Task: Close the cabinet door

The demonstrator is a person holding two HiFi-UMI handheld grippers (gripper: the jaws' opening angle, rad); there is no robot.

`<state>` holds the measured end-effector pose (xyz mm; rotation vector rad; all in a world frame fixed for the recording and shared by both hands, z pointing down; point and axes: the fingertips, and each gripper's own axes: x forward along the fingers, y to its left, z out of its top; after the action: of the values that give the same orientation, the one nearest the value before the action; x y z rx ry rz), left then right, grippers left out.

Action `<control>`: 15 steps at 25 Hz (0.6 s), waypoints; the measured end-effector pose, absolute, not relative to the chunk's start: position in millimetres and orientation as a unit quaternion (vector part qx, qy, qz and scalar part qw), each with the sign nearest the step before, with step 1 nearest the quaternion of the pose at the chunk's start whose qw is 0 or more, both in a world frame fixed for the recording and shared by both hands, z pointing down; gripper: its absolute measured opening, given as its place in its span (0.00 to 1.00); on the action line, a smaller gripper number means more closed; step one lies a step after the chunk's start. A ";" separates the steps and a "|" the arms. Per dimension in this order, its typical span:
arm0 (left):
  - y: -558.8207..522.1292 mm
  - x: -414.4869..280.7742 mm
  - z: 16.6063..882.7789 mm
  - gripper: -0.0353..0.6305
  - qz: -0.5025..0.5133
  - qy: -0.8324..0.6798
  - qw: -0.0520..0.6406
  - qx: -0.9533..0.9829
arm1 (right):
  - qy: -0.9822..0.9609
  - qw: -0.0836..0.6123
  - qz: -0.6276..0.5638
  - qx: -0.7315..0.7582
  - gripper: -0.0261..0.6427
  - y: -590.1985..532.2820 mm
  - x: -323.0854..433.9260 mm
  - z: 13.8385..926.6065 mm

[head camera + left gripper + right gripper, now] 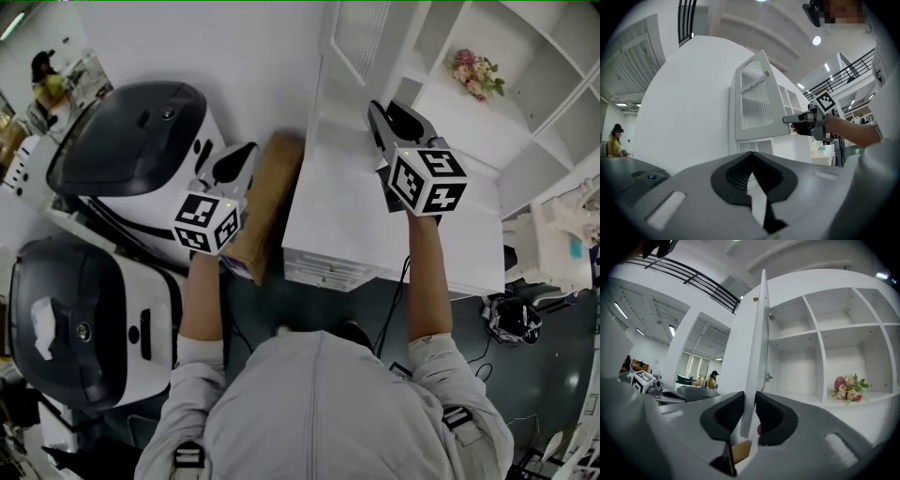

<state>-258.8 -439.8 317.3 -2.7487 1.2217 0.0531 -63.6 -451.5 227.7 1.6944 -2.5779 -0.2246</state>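
The white cabinet door (359, 36) with its slatted panel stands open, swung out from the white shelf cabinet (525, 112). In the right gripper view I look along the door's thin edge (757, 343), which runs down between my jaws. My right gripper (749, 404) is shut on that lower edge, a pad on each face; it also shows in the head view (377, 112) and the left gripper view (788, 120). My left gripper (244, 155) hangs to the left, apart from the door, jaws together and holding nothing (750, 157). The door's slatted front (757, 101) faces it.
A bunch of flowers (847, 389) lies on a shelf inside the cabinet. A low white counter (375, 225) sits under my right arm. A brown cardboard box (270, 197) leans beside it. Two white and black machines (141, 141) (66, 319) stand at the left. A person (614, 140) stands far off.
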 end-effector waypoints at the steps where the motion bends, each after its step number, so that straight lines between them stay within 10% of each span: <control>1: -442.0 -248.6 317.5 0.08 0.016 0.398 0.066 -0.915 | -0.831 0.023 -0.068 0.551 0.15 -453.0 -53.2 227.7; 15: -490.7 -127.0 305.0 0.08 -0.016 0.381 0.097 -0.919 | -0.819 0.001 -0.050 0.572 0.17 -513.7 76.1 224.0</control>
<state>-127.0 -490.7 305.0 -2.7227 1.1282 -0.0473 76.1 -513.7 224.0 1.7968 -2.5699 -0.1570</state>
